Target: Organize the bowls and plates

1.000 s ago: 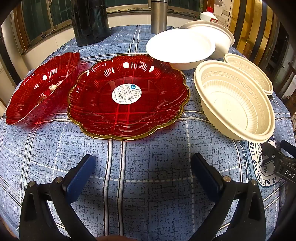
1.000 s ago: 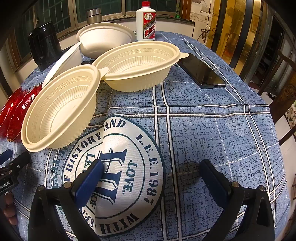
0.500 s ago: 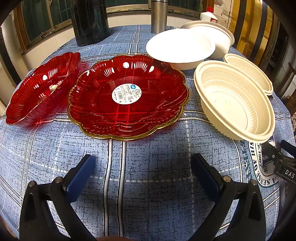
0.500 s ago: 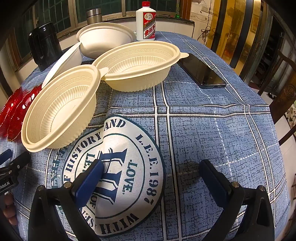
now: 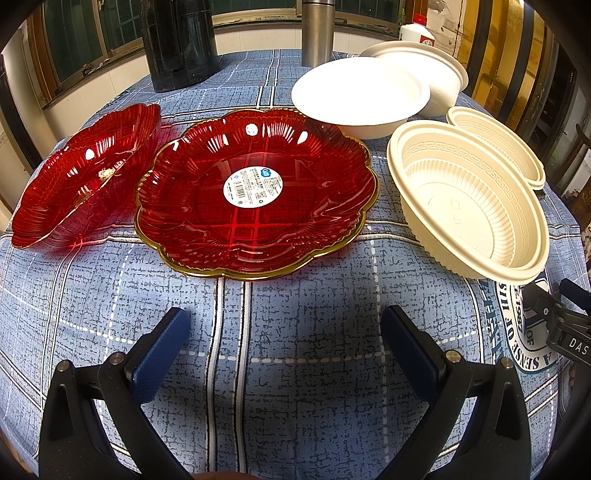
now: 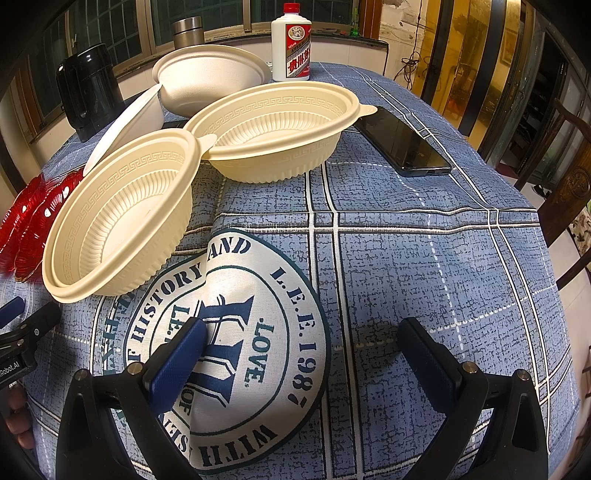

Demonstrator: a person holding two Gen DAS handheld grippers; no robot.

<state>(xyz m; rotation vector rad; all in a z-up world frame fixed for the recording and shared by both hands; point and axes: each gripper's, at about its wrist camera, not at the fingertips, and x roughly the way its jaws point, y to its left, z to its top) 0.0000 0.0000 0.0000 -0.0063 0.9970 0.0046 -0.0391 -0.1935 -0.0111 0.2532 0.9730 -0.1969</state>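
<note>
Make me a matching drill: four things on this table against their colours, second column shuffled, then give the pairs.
Things:
1. plate with sticker
2. phone
3. ribbed bowl
4. flask

Colours:
A. cream
B. silver
C. red with gold rim
D. black

Pairs: 1-C, 2-D, 3-A, 4-B

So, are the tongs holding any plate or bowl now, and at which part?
Nothing is held. The left tongs and right tongs are both open above the tablecloth, with nothing between their fingers.
</note>
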